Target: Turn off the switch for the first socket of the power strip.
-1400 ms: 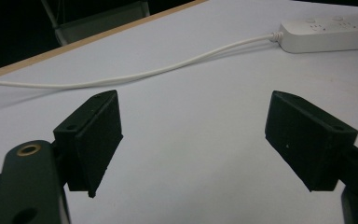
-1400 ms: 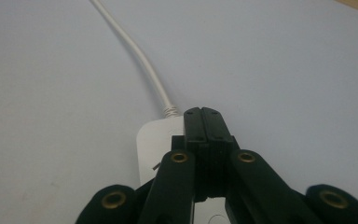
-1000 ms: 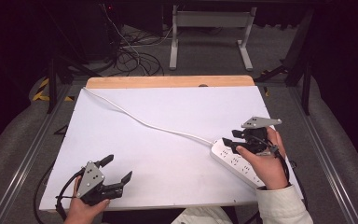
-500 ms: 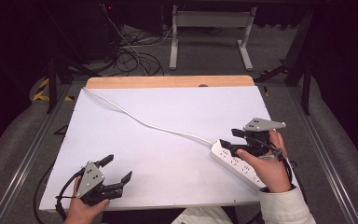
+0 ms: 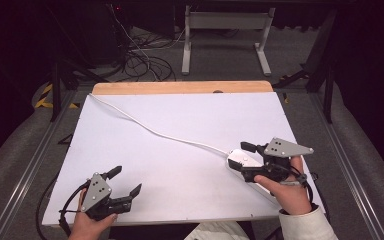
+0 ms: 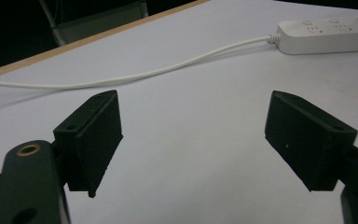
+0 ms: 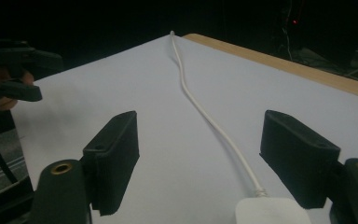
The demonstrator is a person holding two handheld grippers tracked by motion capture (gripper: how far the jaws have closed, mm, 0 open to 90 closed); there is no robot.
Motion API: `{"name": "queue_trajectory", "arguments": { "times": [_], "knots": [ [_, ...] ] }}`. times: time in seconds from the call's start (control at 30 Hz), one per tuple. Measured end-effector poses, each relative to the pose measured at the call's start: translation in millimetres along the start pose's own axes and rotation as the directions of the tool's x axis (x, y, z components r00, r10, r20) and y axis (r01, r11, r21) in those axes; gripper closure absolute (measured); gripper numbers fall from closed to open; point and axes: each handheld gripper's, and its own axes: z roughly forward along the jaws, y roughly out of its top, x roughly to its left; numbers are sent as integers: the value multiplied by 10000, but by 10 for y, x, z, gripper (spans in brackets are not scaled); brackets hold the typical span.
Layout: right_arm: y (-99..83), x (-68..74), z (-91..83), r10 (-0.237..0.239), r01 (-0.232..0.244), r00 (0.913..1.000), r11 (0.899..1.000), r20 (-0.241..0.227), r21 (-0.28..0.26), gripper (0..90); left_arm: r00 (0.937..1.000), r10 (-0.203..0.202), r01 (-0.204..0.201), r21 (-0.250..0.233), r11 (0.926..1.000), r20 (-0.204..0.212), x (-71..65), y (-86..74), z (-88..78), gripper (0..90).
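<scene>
White tabletop (image 5: 180,125) with a wooden far edge carries a white power strip (image 5: 242,161), the landmark here. Right tongs (image 5: 246,161) hover at the strip's cord end, jaws spread either side and not pressing it; they have just been opening. Left tongs (image 5: 126,181) sit well apart from the strip, near the front edge, jaws wide and empty. From the strip, a white cord (image 5: 150,127) runs to the far corner.

A wooden table (image 5: 180,88) wears a broad white sheet (image 5: 180,165) (a bare tan strip shows along its far edge); a white plastic power strip (image 5: 242,161) lies near the right side, its thin white cord (image 5: 150,129) trailing to the far left corner.
</scene>
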Motion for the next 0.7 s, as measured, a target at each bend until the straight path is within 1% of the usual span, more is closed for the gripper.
{"name": "queue_trajectory", "arguments": {
  "times": [0.03,0.07,0.1,0.13,0.17,0.2,0.23,0.27,0.3,0.33,0.37,0.4,0.5,0.53,0.57,0.6,0.67,0.7],
  "knots": [
    [0,0,0,0,0,10000,10000,0,0,289,10000,44,-44,6,10000,26,5,2,1,190],
    [-29,5,11,52,-53,9999,9999,-137,-132,287,10000,40,-40,-4,10000,41,7,3,-2,190],
    [-63,11,23,133,-138,9995,9998,-276,-175,287,10000,-26,26,-57,10000,76,5,3,-6,189],
    [-141,16,51,156,-166,9989,9996,-444,-221,286,9998,-158,160,-123,9998,141,1,2,-7,187],
    [-184,18,63,232,-244,9985,9995,-496,-222,286,9997,-183,186,-170,9997,143,2,3,-10,185],
    [-184,18,63,232,-244,9985,9995,-496,-222,286,9998,-150,153,-178,9997,157,9,5,-13,185],
    [-226,19,74,265,-277,9982,9994,-532,-226,282,9996,-202,205,-192,9996,171,9,5,-13,184],
    [-313,17,98,292,-307,9978,9992,-598,-257,275,9997,-196,199,-175,9996,163,11,5,-13,183],
    [-313,17,98,292,-307,9978,9992,-598,-257,275,9997,-196,199,-164,9997,157,11,4,-12,183],
    [-356,16,110,259,-277,9977,9992,-627,-276,271,9997,-184,186,-157,9997,154,11,4,-12,183],
    [-440,19,136,249,-275,9967,9991,-771,-323,269,9998,-147,149,-161,9998,111,6,5,-11,182],
    [-440,19,136,249,-275,9967,9991,-771,-323,269,9998,-147,149,-161,9998,111,6,5,-11,182],
    [-546,21,173,176,-213,9955,9990,-928,-392,265,10000,-32,33,-128,9999,85,2,6,-13,182],
    [-599,17,188,79,-121,9954,9990,-956,-438,260,10000,-21,22,-116,9999,73,0,5,-12,180],
    [-599,17,188,79,-121,9954,9990,-956,-438,260,10000,-24,24,-111,9999,45,-2,3,-9,180],
    [-646,18,198,-48,1,9959,9986,-906,-525,260,10000,-29,30,-65,10000,59,-4,1,-6,178],
    [-667,21,205,-110,60,9958,9984,-907,-554,259,10000,-28,28,-10,10000,78,-12,-4,-1,175],
    [-710,32,217,-212,165,9960,9984,-864,-549,259,10000,16,-16,14,10000,75,-14,-3,-2,171]
  ]
}}
